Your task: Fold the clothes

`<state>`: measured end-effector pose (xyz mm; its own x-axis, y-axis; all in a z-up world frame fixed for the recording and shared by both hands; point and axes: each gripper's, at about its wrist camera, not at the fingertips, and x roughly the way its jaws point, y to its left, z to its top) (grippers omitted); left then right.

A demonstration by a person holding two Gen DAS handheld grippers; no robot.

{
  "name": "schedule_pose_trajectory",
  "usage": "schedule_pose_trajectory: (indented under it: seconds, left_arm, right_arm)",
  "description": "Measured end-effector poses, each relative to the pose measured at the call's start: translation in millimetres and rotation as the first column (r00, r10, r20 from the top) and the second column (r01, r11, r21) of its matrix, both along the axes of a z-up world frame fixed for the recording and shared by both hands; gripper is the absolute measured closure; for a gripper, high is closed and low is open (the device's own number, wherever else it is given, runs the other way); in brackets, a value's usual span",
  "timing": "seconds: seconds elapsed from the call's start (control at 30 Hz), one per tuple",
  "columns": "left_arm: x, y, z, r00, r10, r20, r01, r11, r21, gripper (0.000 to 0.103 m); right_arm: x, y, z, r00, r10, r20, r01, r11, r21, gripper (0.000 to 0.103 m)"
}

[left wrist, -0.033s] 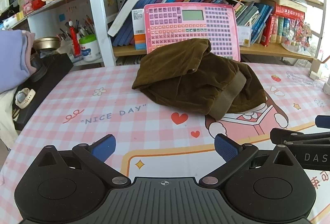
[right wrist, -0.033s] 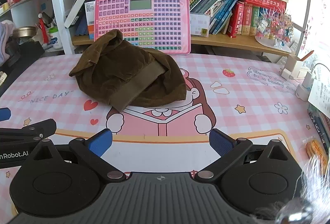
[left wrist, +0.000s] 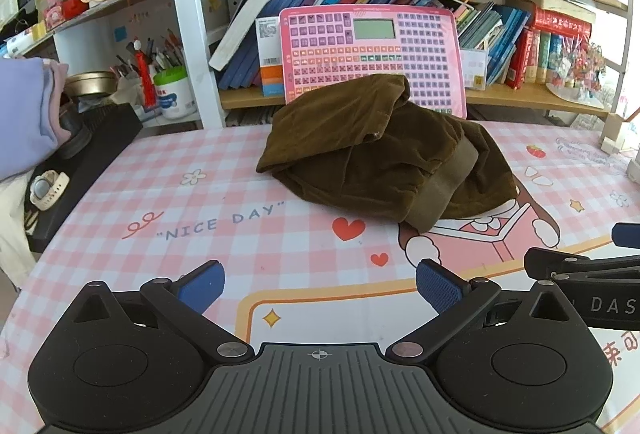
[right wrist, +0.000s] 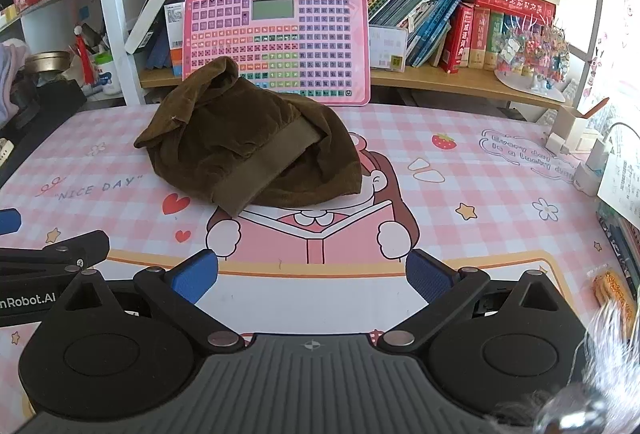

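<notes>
A crumpled brown corduroy garment [left wrist: 380,154] [right wrist: 240,146] lies in a heap on the pink checked table mat [left wrist: 240,202] [right wrist: 460,202], with its flat olive waistband [left wrist: 440,190] [right wrist: 264,170] facing me. My left gripper [left wrist: 320,284] hovers over the mat short of the heap, jaws wide open and nothing between them. My right gripper [right wrist: 314,277] is likewise open and empty, short of the heap and to its right. Each gripper's fingers show at the edge of the other's view, the right gripper's fingers [left wrist: 568,266] and the left gripper's fingers [right wrist: 52,254].
A pink toy keyboard panel [left wrist: 372,50] leans on the bookshelf [left wrist: 520,98] just behind the garment. A black box [left wrist: 100,138] with a watch [left wrist: 48,186] and lilac cloth [left wrist: 24,114] sits at the left. Chargers and small boxes [right wrist: 588,154] line the right edge.
</notes>
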<state>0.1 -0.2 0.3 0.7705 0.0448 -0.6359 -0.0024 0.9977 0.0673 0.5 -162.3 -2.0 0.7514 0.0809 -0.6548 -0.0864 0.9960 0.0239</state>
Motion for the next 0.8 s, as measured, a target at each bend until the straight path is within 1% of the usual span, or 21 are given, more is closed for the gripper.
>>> schedule_pose_trajectory:
  seconds: [0.8]
  left_arm:
    - [2.2, -0.5, -0.4, 1.0, 0.005, -0.013, -0.005, 1.0, 0.009, 0.0]
  right_arm:
    - [1.8, 1.4, -1.6, 1.0, 0.0, -0.011, 0.0, 1.0, -0.006, 0.002]
